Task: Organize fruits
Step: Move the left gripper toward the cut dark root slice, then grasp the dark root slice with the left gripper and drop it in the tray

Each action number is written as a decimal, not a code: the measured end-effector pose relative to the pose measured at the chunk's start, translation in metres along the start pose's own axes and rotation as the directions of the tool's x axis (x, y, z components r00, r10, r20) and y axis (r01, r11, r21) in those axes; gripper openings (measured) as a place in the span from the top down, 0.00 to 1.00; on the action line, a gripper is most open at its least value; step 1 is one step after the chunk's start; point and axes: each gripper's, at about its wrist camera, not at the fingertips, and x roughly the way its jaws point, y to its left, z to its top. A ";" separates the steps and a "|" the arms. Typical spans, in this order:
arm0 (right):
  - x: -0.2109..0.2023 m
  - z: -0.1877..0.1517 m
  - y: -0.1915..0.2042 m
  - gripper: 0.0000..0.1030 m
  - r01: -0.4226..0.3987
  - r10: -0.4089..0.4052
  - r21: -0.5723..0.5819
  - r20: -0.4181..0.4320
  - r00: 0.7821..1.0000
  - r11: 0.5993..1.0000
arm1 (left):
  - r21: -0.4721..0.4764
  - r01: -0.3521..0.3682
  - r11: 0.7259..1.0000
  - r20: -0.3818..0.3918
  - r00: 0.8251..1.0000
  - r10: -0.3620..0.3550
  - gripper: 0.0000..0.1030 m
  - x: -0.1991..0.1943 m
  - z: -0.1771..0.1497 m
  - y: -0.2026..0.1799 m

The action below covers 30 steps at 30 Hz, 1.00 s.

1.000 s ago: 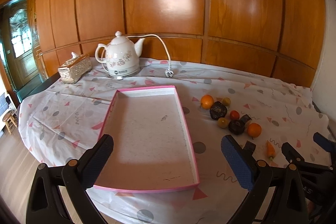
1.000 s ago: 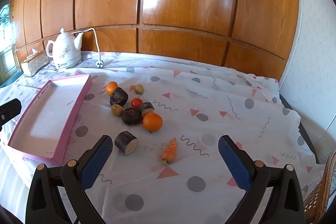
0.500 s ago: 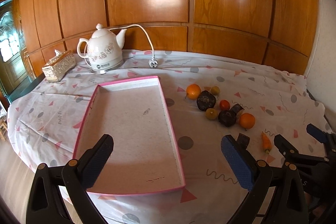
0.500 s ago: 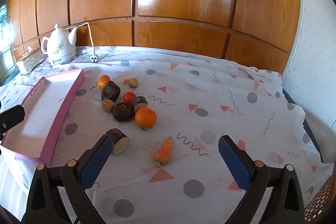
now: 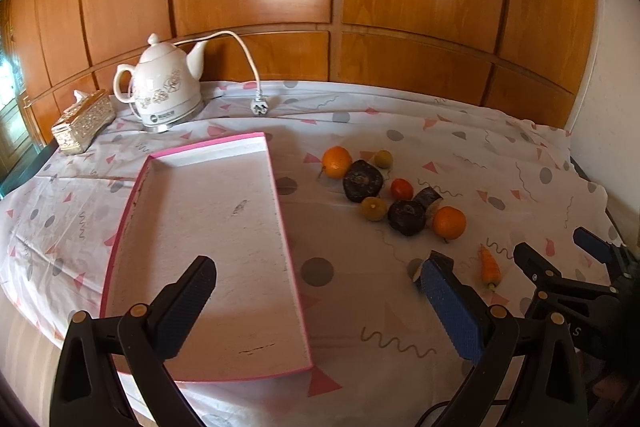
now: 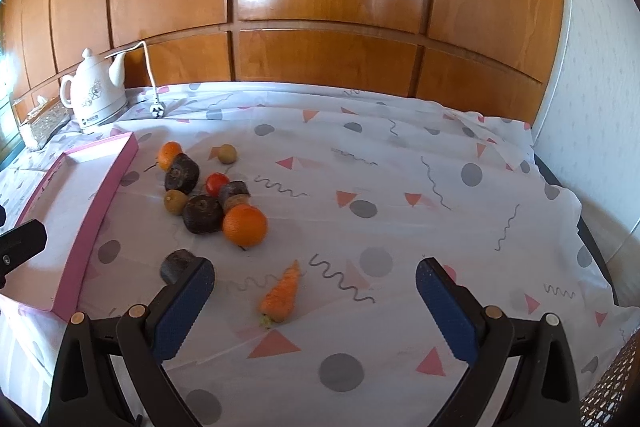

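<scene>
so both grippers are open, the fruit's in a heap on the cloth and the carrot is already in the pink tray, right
Not quite: the carrot is not in the pink tray. It lies on the cloth between the open fingers of the right gripper, as the right wrist view shows. The left gripper is open too, and the fruit is heaped on the cloth.

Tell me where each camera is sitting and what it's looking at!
Left wrist view: sits on the left gripper, looking forward over the pink tray toward the wooden wall; its own open jaws show, and the right gripper at the right edge.
Right wrist view: sits on the right gripper, looking over the carrot and the fruit pile; its open jaws show.
Both views share the tray, pile, carrot and white kettle.
</scene>
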 end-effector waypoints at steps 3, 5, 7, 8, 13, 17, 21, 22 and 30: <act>0.004 -0.001 -0.012 0.01 0.010 -0.010 0.029 -0.012 1.000 1.000 | 0.014 0.061 0.998 -0.012 0.998 -0.061 0.00 0.004 0.005 -0.005; 0.006 -0.002 -0.021 0.01 0.028 -0.027 0.039 -0.028 0.999 0.999 | 0.020 0.115 0.993 -0.020 0.993 -0.115 0.00 0.006 0.010 -0.008; 0.008 -0.003 -0.029 0.01 0.044 -0.042 0.048 -0.044 0.998 0.998 | 0.026 0.146 0.989 -0.042 0.989 -0.145 0.00 0.010 0.015 -0.013; 0.009 -0.004 -0.035 0.01 0.055 -0.052 0.058 -0.053 0.997 0.997 | 0.032 0.144 0.989 -0.056 0.988 -0.142 0.00 0.013 0.017 -0.016; 0.011 -0.010 -0.058 0.01 0.097 -0.088 0.088 -0.104 0.991 0.991 | 0.045 0.197 0.979 -0.169 0.968 -0.187 0.13 0.032 0.018 -0.031; 0.015 -0.021 -0.068 0.01 0.092 -0.078 0.107 -0.127 0.989 0.990 | 0.144 0.258 0.955 -0.223 0.949 -0.222 0.37 0.045 0.015 -0.053; 0.023 -0.030 -0.072 0.01 0.083 -0.063 0.125 -0.153 0.986 0.989 | 0.176 0.302 0.937 -0.294 0.925 -0.243 0.44 0.066 0.013 -0.071; 0.025 -0.032 -0.073 0.01 0.081 -0.060 0.130 -0.160 0.985 0.988 | 0.193 0.297 0.935 -0.301 0.925 -0.232 0.44 0.071 0.013 -0.076; 0.035 -0.035 -0.073 0.01 0.077 -0.057 0.134 -0.152 0.987 0.988 | 0.237 0.285 0.929 -0.332 0.922 -0.198 0.44 0.096 0.005 -0.092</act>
